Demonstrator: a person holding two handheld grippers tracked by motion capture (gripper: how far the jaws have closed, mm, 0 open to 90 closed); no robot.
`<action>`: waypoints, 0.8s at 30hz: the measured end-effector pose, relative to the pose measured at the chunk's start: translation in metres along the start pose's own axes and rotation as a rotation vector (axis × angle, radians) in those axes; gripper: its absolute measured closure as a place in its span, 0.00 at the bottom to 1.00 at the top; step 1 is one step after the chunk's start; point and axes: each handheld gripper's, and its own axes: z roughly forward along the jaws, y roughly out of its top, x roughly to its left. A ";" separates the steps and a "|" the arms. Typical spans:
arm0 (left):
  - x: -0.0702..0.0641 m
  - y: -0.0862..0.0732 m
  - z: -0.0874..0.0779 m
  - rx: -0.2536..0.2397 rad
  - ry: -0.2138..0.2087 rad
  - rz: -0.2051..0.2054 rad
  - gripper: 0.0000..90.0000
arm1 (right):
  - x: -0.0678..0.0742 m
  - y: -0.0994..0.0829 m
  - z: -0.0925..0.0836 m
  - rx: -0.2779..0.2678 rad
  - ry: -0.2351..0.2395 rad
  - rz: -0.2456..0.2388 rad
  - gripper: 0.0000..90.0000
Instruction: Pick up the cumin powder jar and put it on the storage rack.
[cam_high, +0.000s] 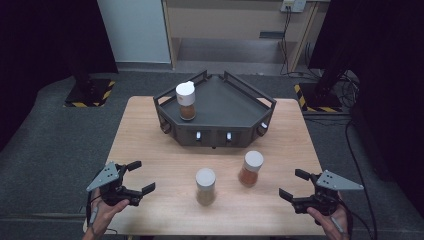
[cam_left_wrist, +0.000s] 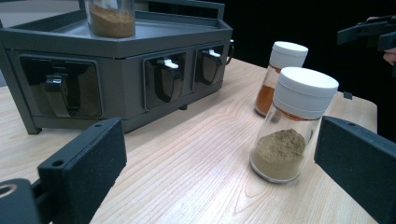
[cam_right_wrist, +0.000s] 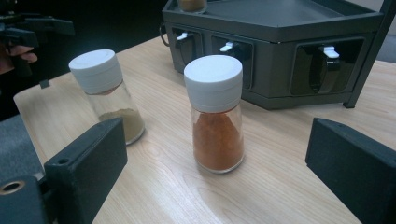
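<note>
Nearest the lens in the left gripper view, two black jaws stand wide apart with nothing between them, and the tan-powder jar (cam_left_wrist: 293, 126) sits ahead of them, closer to the right-hand jaw than to the middle of the gap. Seen from the high view, the left gripper (cam_high: 141, 177) hovers at the near left of the table (cam_high: 150, 145), jaws spread and empty, pointing across toward that jar (cam_high: 205, 186), which stands upright, its long axis vertical, white cap up. This gripper is the nearer one to it.

Farther along, the orange-powder jar (cam_high: 250, 169) stands upright too, near the tan one but apart from it. It lies straight ahead of the right gripper (cam_high: 294, 185), almost centred between the open jaws in the right gripper view (cam_right_wrist: 218, 114) (a better line-up than on the left). That gripper is also spread wide and holds nothing, the person's hand low at the table's near right edge.

Beyond both jars stands the dark rack (cam_high: 240, 131), with a third jar (cam_high: 186, 101) already on its top.
</note>
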 end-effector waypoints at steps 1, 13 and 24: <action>0.000 0.000 0.000 0.001 0.001 0.001 0.02 | 0.000 0.002 0.000 0.001 0.000 -0.004 0.07; 0.000 0.001 0.000 0.008 0.001 -0.003 0.02 | -0.004 0.030 0.001 -0.013 0.041 -0.046 0.06; 0.000 0.002 0.001 0.021 -0.002 0.000 0.01 | 0.000 0.056 0.016 -0.023 0.107 -0.094 0.06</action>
